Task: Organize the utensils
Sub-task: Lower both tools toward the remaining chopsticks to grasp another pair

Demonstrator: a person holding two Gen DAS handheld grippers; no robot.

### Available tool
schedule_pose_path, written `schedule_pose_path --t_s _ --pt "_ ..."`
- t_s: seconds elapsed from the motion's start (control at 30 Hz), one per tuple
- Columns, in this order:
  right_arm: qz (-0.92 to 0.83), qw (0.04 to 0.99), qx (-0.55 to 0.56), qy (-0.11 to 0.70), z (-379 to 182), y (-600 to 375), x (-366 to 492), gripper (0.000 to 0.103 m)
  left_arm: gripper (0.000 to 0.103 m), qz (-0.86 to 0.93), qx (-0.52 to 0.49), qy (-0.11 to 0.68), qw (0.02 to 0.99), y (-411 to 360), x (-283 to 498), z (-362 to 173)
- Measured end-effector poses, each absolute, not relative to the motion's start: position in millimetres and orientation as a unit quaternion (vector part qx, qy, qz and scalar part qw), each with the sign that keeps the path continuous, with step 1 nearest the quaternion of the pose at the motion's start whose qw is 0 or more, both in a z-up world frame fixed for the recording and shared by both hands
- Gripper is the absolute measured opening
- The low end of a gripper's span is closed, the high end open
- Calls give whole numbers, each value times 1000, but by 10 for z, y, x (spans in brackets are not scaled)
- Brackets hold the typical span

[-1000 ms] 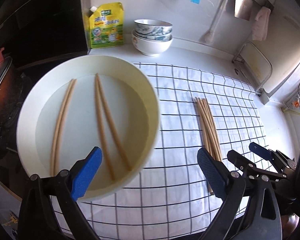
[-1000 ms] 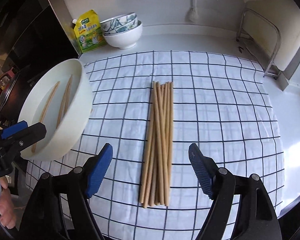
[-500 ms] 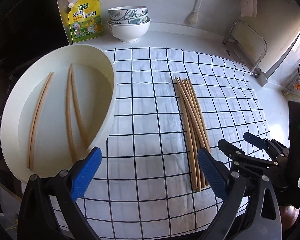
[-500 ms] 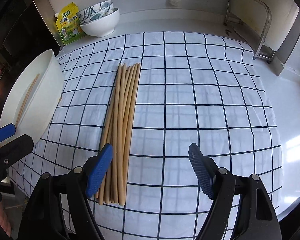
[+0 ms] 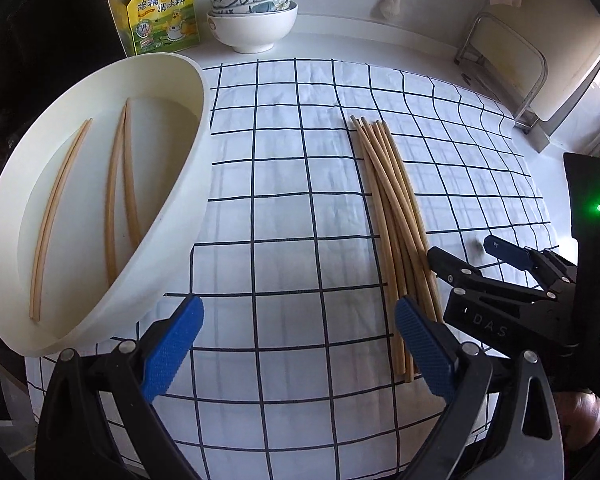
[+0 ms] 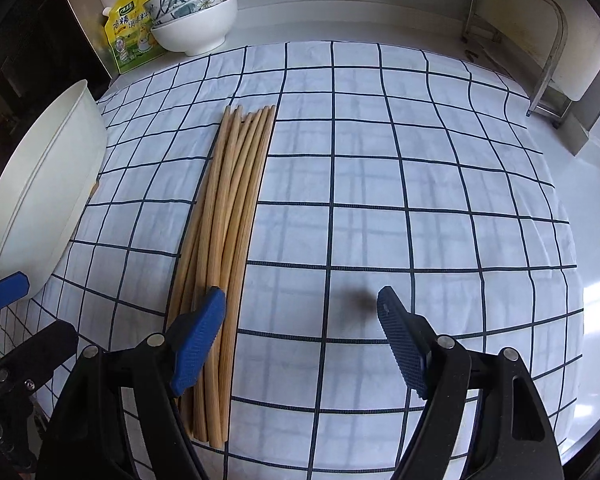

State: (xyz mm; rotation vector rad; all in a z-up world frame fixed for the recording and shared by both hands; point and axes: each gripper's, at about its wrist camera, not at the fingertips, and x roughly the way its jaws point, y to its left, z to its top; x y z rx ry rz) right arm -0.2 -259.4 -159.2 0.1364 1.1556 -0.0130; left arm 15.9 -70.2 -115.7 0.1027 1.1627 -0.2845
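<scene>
Both tongs released: the left gripper [image 5: 298,334] and the right gripper [image 6: 300,314] gape over the checked cloth [image 6: 400,168]. The chopstick bundle [image 6: 228,216] lies mid-cloth; four more sit in the white basin [image 5: 168,208] at its left edge.

Right gripper [image 6: 302,336] fingers [image 6: 198,336] spread wide over checked cloth [image 6: 400,184], beside bundled chopsticks [image 6: 230,216].

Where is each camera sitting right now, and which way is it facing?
Left wrist: on the left gripper, open, facing across the checked cloth, white basin left; the right gripper shows at right.
Right wrist: on the right gripper, open, low over the chopstick bundle; the left gripper's tips intrude lower left.
Shared: bundle, basin, stacked bowls.
</scene>
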Motion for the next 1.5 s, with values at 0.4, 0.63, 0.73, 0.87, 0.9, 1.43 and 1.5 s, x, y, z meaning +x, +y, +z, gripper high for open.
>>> schedule_pose_path --t_s 0.4,0.63,0.73,0.87,0.9,1.43,1.5 --pt "-7 835 49 547 -1617 -2642 45 75 95 -142 48 549 822 -811 198 -1231" --pt "-21 839 60 540 -1616 -2866 -13 75 95 -145 52 541 827 -945 283 -1337" --pt "-31 841 61 537 -1620 -2979 -11 75 95 -136 51 540 829 -997 339 -1397" --pt "-41 841 65 536 -1635 -3118 -13 75 95 -129 49 547 826 -1040 404 -1488" --pt "-41 840 66 536 -1629 -3151 -44 75 95 -129 49 548 825 -1045 403 -1499" --pt "-33 845 75 529 -1576 -3172 -161 75 95 -117 68 560 817 -1055 394 -1581" --pt "-35 845 75 529 -1574 -3168 -170 75 95 -113 76 562 816 -1069 392 -1594"
